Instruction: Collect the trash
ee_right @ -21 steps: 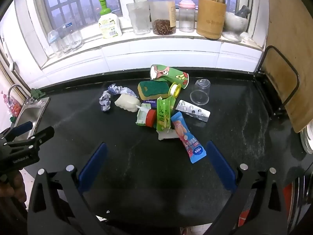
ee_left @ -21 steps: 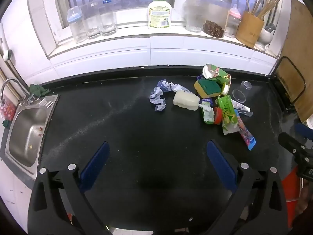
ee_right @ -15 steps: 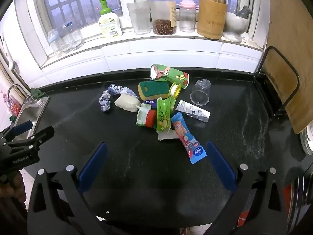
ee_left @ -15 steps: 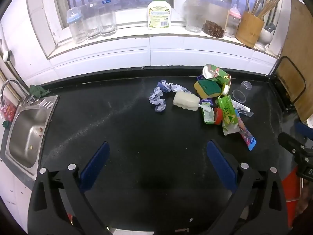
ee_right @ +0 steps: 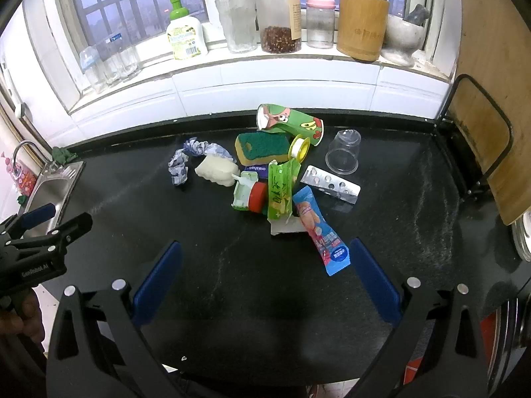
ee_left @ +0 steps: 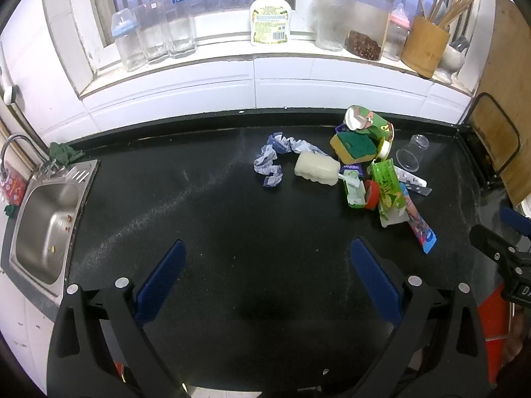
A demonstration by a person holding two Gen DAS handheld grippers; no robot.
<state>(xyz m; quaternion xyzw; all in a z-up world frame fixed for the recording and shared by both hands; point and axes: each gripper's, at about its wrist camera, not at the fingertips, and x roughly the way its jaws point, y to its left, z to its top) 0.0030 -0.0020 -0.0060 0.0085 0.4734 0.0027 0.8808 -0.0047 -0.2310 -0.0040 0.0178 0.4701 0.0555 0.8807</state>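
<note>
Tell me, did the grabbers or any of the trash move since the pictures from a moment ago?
Nothing visibly changed. The left gripper and the right gripper both hang open over the black counter, holding nothing. The trash pile, with the sponge, the crumpled paper and the blue wrapper, lies just where it did.

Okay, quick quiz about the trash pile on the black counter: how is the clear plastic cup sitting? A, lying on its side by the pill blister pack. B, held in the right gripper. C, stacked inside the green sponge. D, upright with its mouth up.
A: the clear plastic cup lies tipped on its side on the counter, just behind the pill blister pack; the right gripper is open and holds nothing.
</note>
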